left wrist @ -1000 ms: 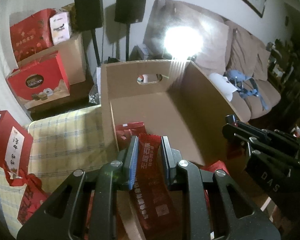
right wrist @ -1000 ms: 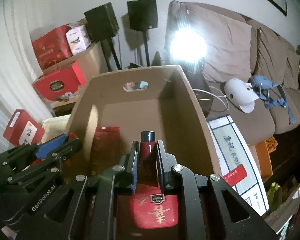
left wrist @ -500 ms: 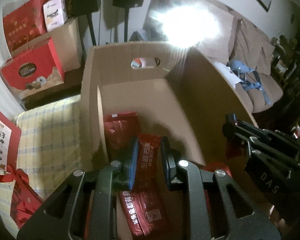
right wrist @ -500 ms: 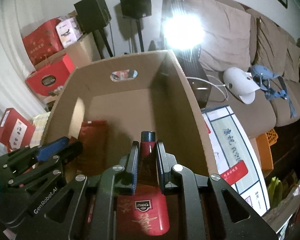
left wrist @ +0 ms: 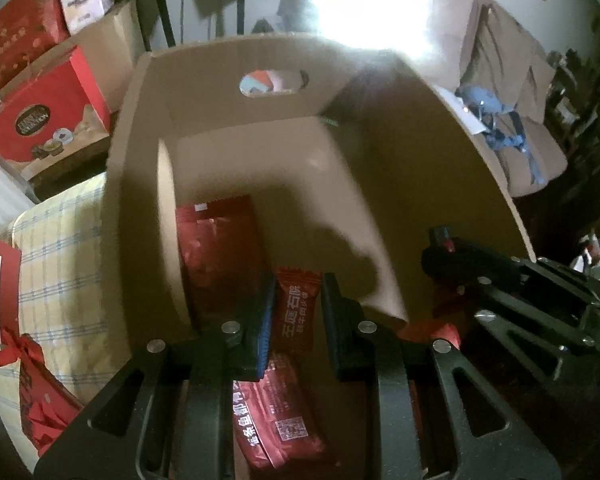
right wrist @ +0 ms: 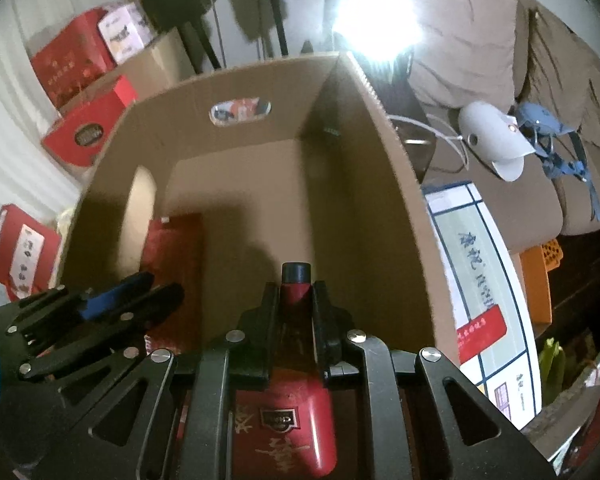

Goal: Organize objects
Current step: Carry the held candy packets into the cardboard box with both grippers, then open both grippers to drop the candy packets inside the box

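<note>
An open cardboard box [left wrist: 236, 68] [right wrist: 180, 92] with a handle hole fills both views. My left gripper [left wrist: 296, 304] is shut on a red snack packet [left wrist: 292, 360] with white lettering and holds it inside the box, near the front. My right gripper [right wrist: 296, 304] is shut on the neck of a red bottle [right wrist: 288, 420] with a black cap, also inside the box, to the right of the left gripper [right wrist: 112, 304]. A red packet [left wrist: 220, 256] [right wrist: 172, 256] lies along the box's left wall.
Red gift boxes [left wrist: 48, 116] [right wrist: 84, 128] stand behind the box on the left. A checked cloth [left wrist: 60, 264] covers the surface left of it. A sofa [right wrist: 540, 92] with a white object [right wrist: 496, 144] and a bright lamp [right wrist: 376, 12] lie to the right and behind.
Both grippers have moved forward and down into the box with their loads. The box's walls now surround them and the red packet on the floor is closer.
</note>
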`<state>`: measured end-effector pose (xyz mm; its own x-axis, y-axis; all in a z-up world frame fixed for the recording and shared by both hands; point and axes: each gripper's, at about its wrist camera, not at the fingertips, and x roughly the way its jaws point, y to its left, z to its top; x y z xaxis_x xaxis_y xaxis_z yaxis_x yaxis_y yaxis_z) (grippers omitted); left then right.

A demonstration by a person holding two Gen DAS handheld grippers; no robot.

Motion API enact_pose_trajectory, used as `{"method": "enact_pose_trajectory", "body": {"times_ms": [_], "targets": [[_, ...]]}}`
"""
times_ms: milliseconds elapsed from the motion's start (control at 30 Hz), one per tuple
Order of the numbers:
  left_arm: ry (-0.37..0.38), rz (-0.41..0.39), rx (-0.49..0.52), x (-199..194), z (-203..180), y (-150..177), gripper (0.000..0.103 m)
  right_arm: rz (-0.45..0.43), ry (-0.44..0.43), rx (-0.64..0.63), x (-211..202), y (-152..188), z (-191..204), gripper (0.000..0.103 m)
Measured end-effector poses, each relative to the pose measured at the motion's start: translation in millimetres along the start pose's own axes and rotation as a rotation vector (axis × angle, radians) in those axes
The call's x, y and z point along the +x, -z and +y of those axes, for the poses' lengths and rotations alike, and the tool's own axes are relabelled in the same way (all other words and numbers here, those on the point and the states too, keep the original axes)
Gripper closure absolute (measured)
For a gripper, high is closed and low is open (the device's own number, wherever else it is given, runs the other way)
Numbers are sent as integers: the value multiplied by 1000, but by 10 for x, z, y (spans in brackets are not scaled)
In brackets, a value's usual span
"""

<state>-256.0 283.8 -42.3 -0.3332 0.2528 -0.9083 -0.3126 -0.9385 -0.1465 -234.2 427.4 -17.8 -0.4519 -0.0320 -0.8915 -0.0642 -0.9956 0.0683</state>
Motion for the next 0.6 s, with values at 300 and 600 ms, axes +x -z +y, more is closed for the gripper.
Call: {"method": "enact_pose_trajectory", "body": {"times_ms": [300,600], "targets": [[-13,71,-21,197,20,-33,82,88,5,21,212,1,-42,88],[-7,65,-34,178,17,-44,81,91,1,25,197,4,-31,87]]}}
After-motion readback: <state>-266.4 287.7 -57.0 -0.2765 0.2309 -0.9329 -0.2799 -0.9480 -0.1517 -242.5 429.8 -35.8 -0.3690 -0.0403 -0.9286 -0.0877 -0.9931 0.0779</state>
